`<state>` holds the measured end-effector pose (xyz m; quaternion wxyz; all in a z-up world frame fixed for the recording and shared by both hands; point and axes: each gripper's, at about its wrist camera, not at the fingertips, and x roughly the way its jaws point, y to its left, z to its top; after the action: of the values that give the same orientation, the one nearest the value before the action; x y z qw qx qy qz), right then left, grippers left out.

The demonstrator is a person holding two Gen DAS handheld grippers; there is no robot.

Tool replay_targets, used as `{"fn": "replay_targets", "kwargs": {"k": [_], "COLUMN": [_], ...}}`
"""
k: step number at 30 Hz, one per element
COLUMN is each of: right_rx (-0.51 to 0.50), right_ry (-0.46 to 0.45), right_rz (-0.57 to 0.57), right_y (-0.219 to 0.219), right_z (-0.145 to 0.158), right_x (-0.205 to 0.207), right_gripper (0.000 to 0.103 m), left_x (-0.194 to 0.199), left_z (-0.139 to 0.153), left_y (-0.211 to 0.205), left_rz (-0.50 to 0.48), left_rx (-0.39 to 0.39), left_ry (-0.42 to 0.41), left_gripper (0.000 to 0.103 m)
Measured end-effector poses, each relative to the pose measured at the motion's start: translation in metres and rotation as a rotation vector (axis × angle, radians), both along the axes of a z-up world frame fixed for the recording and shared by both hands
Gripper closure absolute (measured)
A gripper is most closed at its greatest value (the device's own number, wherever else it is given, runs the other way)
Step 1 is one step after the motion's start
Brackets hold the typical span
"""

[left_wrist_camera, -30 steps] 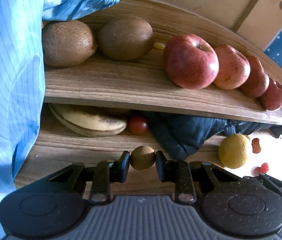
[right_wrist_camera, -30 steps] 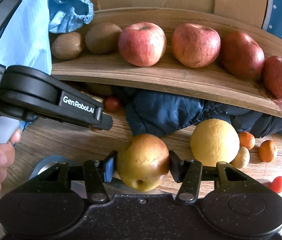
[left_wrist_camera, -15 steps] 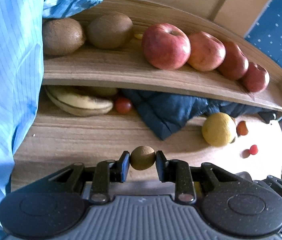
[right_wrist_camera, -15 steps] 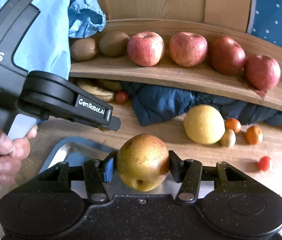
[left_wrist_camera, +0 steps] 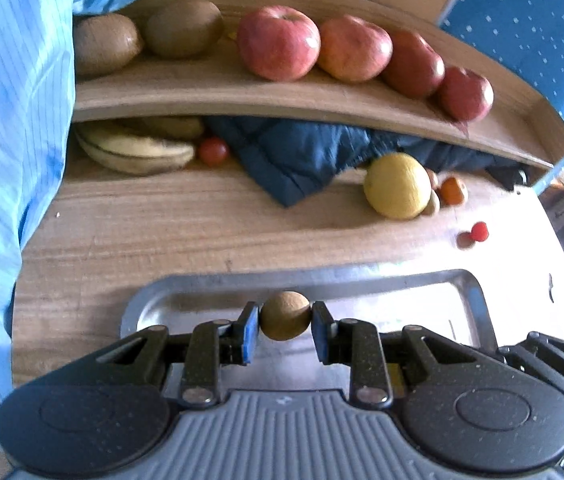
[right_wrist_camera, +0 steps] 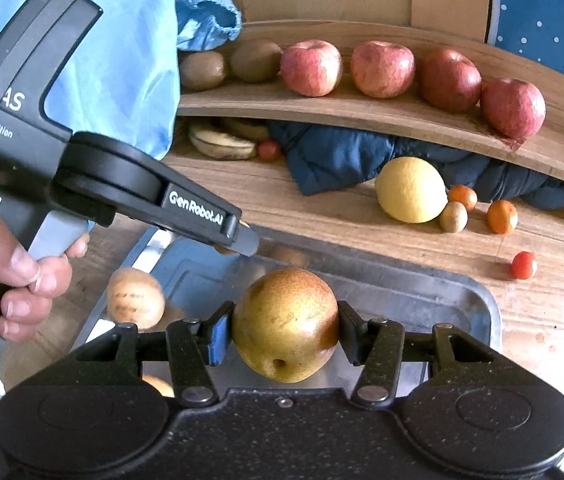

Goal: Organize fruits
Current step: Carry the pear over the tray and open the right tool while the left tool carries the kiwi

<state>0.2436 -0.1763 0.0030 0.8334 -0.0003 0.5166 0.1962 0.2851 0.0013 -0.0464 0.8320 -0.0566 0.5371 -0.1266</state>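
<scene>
Pear [right_wrist_camera: 286, 324] clamped in right gripper [right_wrist_camera: 286, 334] (small brown fruit [left_wrist_camera: 284, 315] in left gripper [left_wrist_camera: 284, 330])

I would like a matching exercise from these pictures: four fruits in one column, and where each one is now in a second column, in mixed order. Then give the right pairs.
Fruits
1. pear
2. small brown fruit
3. red apples
4. large yellow citrus

Places
A. in a row on the upper wooden shelf
B. held in the right tool, over the metal tray
C. on the wooden table, in front of the dark blue cloth
D. held in the left tool

Pairs: 1-B, 2-D, 3-A, 4-C
</scene>
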Motion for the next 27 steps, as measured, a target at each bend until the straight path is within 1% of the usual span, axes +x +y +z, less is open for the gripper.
{"fn": "replay_targets", "kwargs": {"k": [6,12,27], "right_rx": [0.018,0.031,0.041], "right_ry": [0.003,0.021,0.055], "right_rz": [0.033,0.071,0.099], "right_y": [-0.002,-0.003,-0.008], "right_z": [0.001,-0.001,-0.012], "right_x": [-0.01,-0.021,-0.044], "right_gripper": [0.048,0.048,0.048], "left_x": [-0.016,-0.027,-0.044], "left_z": [0.0,-0.001,-0.003], "left_y": [-0.002,-0.003,-0.017], "left_rz": [-0.013,0.0,0.0], "left_rx": [0.016,0.035,0.063], "left_ry": [0.007,0.009,0.023], "left_gripper": [0.072,0.072,0.072]}}
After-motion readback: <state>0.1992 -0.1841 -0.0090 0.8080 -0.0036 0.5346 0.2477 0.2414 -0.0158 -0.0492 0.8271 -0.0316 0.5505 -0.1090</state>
